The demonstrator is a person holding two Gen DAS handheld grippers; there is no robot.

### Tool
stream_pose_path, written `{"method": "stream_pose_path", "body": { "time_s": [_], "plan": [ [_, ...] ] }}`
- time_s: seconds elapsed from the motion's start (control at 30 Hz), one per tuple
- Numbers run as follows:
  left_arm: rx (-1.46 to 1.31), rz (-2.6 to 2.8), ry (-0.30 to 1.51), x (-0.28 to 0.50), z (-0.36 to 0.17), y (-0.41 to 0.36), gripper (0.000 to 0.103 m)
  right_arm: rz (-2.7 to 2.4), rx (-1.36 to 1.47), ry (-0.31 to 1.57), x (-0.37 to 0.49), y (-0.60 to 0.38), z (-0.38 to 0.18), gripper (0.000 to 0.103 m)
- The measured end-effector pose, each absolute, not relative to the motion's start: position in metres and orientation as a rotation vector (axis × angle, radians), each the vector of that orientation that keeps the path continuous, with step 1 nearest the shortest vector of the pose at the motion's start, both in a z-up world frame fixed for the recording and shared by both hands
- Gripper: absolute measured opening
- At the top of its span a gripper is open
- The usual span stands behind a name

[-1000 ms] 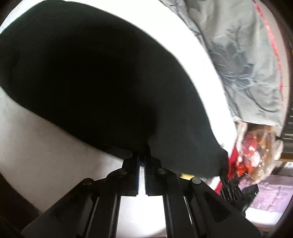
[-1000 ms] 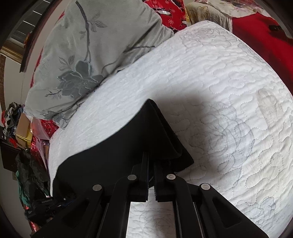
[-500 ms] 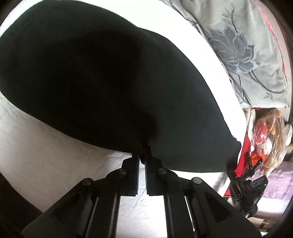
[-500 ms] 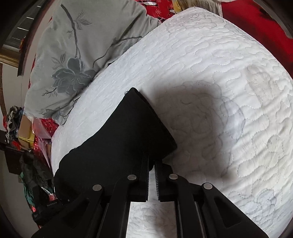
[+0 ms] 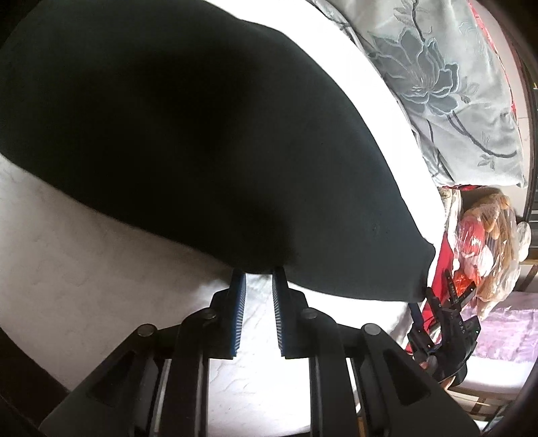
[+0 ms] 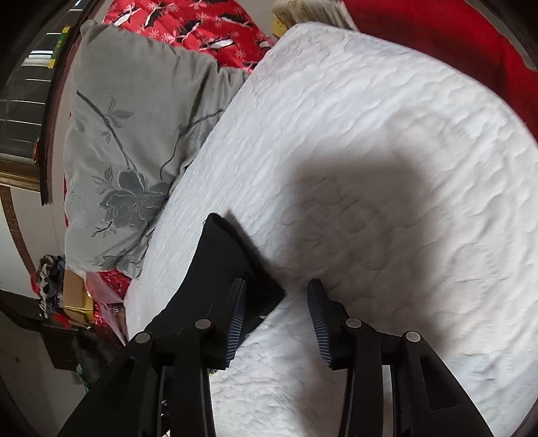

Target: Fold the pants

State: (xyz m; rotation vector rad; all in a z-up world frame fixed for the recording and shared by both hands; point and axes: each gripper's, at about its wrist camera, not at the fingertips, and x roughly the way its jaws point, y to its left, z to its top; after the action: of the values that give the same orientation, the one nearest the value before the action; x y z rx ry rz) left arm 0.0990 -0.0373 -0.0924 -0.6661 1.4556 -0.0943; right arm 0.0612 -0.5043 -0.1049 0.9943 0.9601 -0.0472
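The black pants [image 5: 188, 141] lie folded and flat on the white quilted mattress [image 5: 84, 285], filling most of the left wrist view. My left gripper [image 5: 258, 274] is open at their near edge, with a small gap between the jaws and the tips at the hem. In the right wrist view a folded corner of the pants [image 6: 222, 269] lies on the mattress [image 6: 386, 151]. My right gripper [image 6: 277, 287] is open wide over that corner and holds nothing. The right gripper also shows in the left wrist view [image 5: 440, 322] at the pants' far right corner.
A grey floral pillow [image 6: 127, 161] lies beside the mattress, also in the left wrist view [image 5: 447, 90]. Red bedding [image 6: 201, 30] lies beyond it. A plastic bag of red and tan items [image 5: 484, 248] and clutter [image 6: 64, 295] sit off the bed's edge.
Both grippers were shut on the pants' edge and have now opened and let go. The pants have come down to lie on the mattress. The right gripper opened wider than the left.
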Motion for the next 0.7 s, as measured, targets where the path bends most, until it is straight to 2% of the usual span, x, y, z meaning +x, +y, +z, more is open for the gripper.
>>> {"method": "stream_pose_path", "body": {
  "time_s": [0.1,0.23,0.27,0.3,0.33,0.37,0.47,0.7],
  "plan": [
    [-0.663,-0.084,1.45,0.101,-0.091,-0.038,0.012,-0.03,0.983,0.937,0.068,-0.496,-0.104,0.054],
    [-0.668,-0.061,1.434,0.109,-0.09,-0.044,0.013,-0.024,0.957,0.94,0.076,-0.485,-0.101,0.055],
    [-0.666,-0.054,1.433,0.111,-0.09,-0.044,0.012,-0.036,0.933,0.943,0.079,-0.482,-0.1,0.054],
    [-0.669,-0.048,1.433,0.112,-0.09,-0.044,0.012,-0.051,0.913,0.95,0.081,-0.479,-0.099,0.044],
    [-0.668,-0.047,1.434,0.113,-0.089,-0.044,0.012,-0.061,0.891,0.956,0.083,-0.476,-0.098,0.032],
    [-0.669,-0.047,1.44,0.114,-0.089,-0.044,0.012,-0.059,0.883,0.974,0.085,-0.474,-0.1,0.015],
    [-0.672,-0.054,1.44,0.112,-0.085,-0.038,0.003,-0.071,0.916,0.97,0.079,-0.477,-0.099,0.015],
    [-0.663,-0.111,1.48,0.086,-0.069,-0.028,0.003,0.011,0.98,0.912,0.041,-0.484,-0.066,0.014]
  ]
}}
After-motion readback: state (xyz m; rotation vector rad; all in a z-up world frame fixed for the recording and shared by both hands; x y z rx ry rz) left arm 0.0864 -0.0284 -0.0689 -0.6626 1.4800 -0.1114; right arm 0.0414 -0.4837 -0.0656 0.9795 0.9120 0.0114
